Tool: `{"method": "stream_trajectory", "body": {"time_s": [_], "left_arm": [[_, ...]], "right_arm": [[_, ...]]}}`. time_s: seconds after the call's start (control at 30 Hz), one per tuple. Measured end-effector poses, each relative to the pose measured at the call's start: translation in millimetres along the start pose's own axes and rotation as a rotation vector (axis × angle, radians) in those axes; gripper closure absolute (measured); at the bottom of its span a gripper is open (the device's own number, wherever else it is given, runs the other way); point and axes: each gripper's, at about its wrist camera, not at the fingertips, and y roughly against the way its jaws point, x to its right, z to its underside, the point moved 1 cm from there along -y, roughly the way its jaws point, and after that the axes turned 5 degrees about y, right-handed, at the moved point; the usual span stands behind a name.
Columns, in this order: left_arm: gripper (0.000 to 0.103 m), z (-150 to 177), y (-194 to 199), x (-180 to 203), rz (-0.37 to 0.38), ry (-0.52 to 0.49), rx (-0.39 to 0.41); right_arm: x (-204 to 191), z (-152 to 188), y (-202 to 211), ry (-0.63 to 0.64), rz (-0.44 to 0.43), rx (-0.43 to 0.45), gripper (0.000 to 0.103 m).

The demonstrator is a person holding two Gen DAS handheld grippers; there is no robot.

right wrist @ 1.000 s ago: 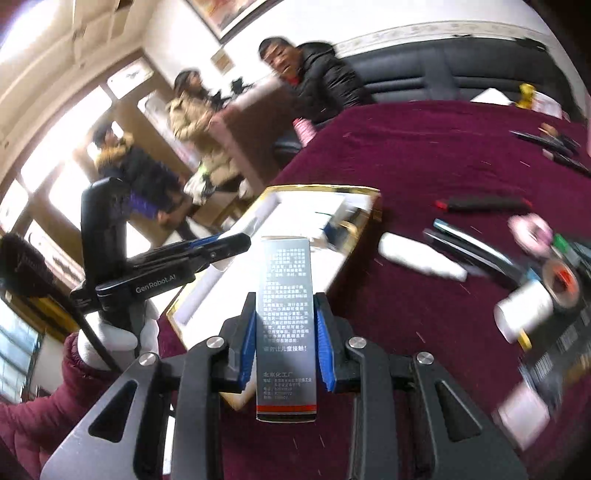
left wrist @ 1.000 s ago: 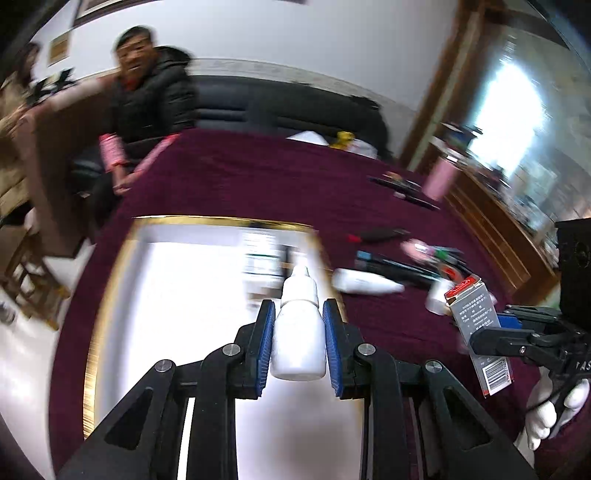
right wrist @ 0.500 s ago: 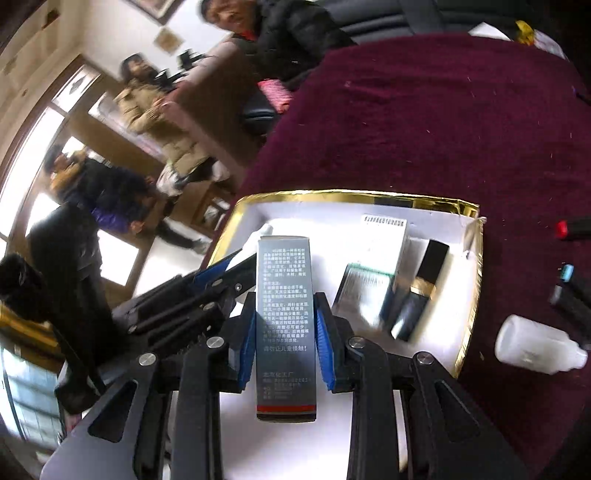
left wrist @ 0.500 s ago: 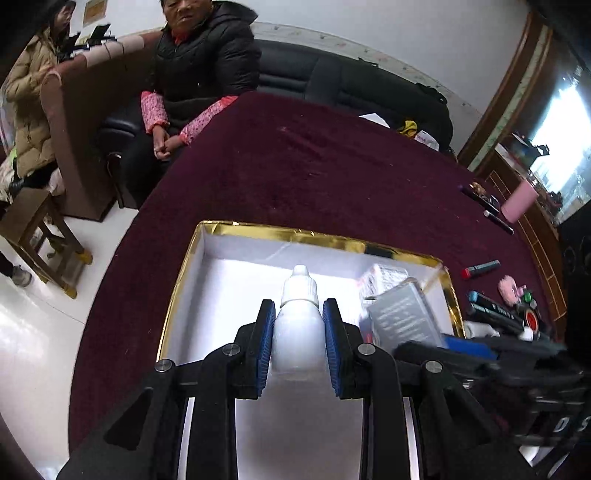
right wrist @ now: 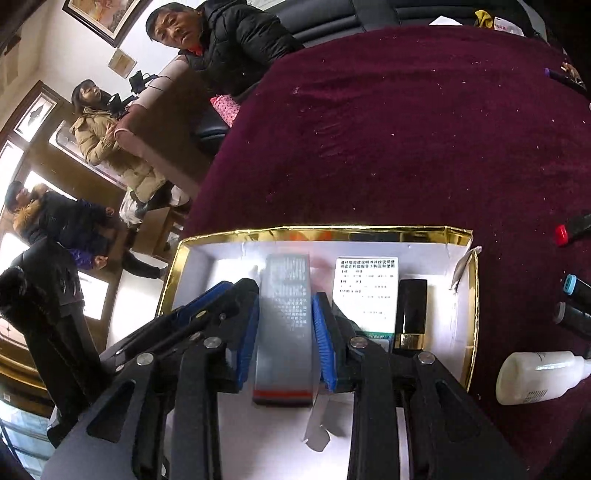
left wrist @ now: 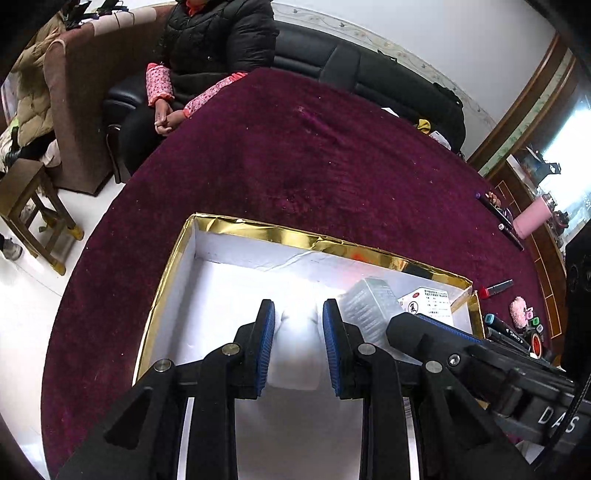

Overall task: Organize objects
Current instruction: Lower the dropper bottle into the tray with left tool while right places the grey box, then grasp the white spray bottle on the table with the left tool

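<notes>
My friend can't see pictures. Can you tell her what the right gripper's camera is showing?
The right gripper holds a tall grey box over a gold-rimmed white tray on a dark red tablecloth. A white printed box and a black-and-gold tube lie in the tray. A white bottle lies outside it.

Home living room: black sofa (left wrist: 369, 70), framed pictures (right wrist: 99, 16), maroon-clothed table (left wrist: 314, 155).

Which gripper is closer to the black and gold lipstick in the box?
Right. The right gripper sits just left of the lipstick, with one white carton between them. The left gripper is farther left.
</notes>
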Motion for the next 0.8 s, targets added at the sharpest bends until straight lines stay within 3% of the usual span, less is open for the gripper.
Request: {"method": "stream_trajectory", "body": {"time_s": [0.1,0.17,0.27,0.4,0.6,0.8], "left_arm": [[0.075,0.2,2.0,-0.5,0.011,0.014,-0.001],[0.063,-2.8,4.5,0.4,0.007,0.014,0.007],[0.057,-3.6,11.3,2.1,-0.001,0.015,0.013],[0.045,-3.1,27.2,1.9,0.009,0.056,0.011],[0.044,10.3,50.2,9.0,0.085,0.114,-0.010],[0.044,33.0,68.0,47.9,0.166,0.036,-0.020]], "right_arm": [[1.0,-2.8,-0.4,-0.013,-0.008,0.005,0.069],[1.8,-3.7,3.7,-0.019,-0.023,0.020,0.067],[6.7,-4.5,18.6,-0.033,-0.046,0.052,0.065],[14.9,1.1,53.1,-0.027,-0.064,0.111,0.049],[37.8,27.9,104.9,-0.020,-0.079,0.180,0.047],[65.5,67.3,150.3,-0.016,-0.021,0.241,0.043]]}}
